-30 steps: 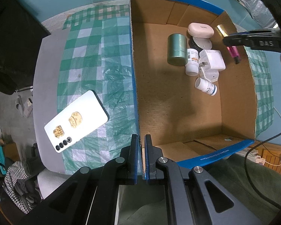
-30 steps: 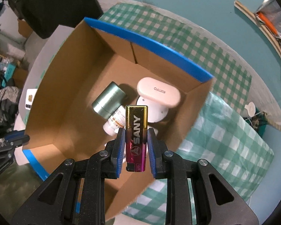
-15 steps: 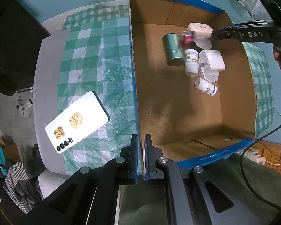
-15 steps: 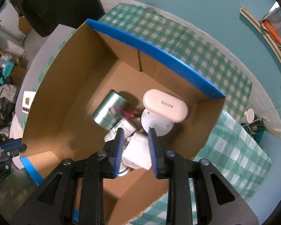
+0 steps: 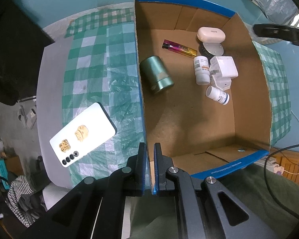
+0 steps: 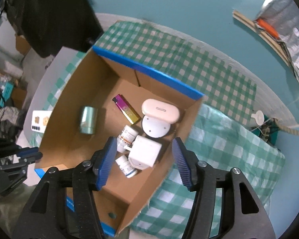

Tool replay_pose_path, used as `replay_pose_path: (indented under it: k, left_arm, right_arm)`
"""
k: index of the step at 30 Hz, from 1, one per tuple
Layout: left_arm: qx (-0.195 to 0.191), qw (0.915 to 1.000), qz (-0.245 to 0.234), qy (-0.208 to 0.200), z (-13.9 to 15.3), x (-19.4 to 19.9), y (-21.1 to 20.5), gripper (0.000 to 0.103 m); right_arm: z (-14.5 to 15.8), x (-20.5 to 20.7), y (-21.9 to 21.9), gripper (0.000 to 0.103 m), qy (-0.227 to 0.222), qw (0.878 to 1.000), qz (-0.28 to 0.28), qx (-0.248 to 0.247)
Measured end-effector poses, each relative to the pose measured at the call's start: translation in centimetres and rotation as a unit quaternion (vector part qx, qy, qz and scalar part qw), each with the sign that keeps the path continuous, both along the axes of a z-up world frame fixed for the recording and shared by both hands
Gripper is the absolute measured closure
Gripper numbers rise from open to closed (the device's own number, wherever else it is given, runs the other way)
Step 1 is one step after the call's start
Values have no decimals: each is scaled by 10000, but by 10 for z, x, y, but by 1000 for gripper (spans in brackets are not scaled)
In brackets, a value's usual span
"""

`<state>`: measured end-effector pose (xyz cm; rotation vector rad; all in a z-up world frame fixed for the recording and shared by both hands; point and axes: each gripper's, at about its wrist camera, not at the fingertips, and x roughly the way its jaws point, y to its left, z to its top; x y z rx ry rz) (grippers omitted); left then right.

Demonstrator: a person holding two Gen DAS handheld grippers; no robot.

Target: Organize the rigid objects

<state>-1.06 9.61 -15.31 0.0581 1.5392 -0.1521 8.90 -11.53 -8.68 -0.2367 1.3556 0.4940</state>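
Observation:
A cardboard box (image 5: pixel 253 107) with blue rims (image 6: pixel 145 69) holds a pink-and-gold lighter (image 5: pixel 179 48) (image 6: pixel 126 111), a green tin (image 5: pixel 156 74) (image 6: pixel 87 119), two white pill bottles (image 5: pixel 201 70) (image 5: pixel 217 95), a white charger (image 5: pixel 224 71) (image 6: pixel 145 153) and a white case (image 5: pixel 211 34) (image 6: pixel 160 110). My left gripper (image 5: pixel 150 169) is shut on the box's near left wall. My right gripper (image 6: pixel 144 159) is open and empty above the box's right side. A white phone (image 5: pixel 82 134) lies on the checked cloth left of the box.
The green checked cloth (image 5: pixel 95 59) covers a grey table (image 5: pixel 49 75) around the box. A black object (image 6: pixel 49 16) stands behind the table's far corner. Cables and a power strip (image 5: pixel 289 165) lie at the right.
My right gripper let go of the lighter, opened wide and rose. The lighter now lies on the box floor. The green tin rolled toward the left wall.

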Motion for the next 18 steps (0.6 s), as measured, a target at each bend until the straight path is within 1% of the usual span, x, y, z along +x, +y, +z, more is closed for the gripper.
replay_pose_path:
  k: [6, 8, 10, 11, 13, 14, 15, 16, 18]
  left_arm:
    - [168, 9998, -59, -70, 6, 4, -4, 94]
    - [286, 9995, -35, -102, 8, 5, -3, 88]
    - [423, 9989, -6, -198, 12, 8, -3, 73]
    - [436, 9988, -4, -240, 14, 8, -3, 69]
    - [394, 9986, 22, -366, 22, 10, -3, 48]
    - [381, 9984, 23, -422, 26, 11, -3, 43]
    - [394, 9982, 20, -458, 28, 11, -4, 35]
    - [432, 9977, 15, -529, 33, 12, -5, 32]
    - [474, 9962, 2, -725, 45, 13, -7, 32]
  right_arm:
    - [30, -12, -20, 42, -282, 9991, -319, -21]
    - [41, -16, -27, 41, -388, 9983, -426, 2]
    - [51, -20, -33, 40, -484, 9974, -525, 20]
    - [56, -23, -36, 39, -539, 9968, -587, 22]
    - [65, -27, -42, 38, -628, 9957, -685, 20]
    - [69, -30, -45, 38, -670, 9950, -743, 15]
    - [72, -32, -48, 37, -694, 9944, -791, 2]
    - [74, -34, -50, 37, -712, 9940, -831, -7]
    - [79, -38, -56, 37, -775, 9924, -951, 3]
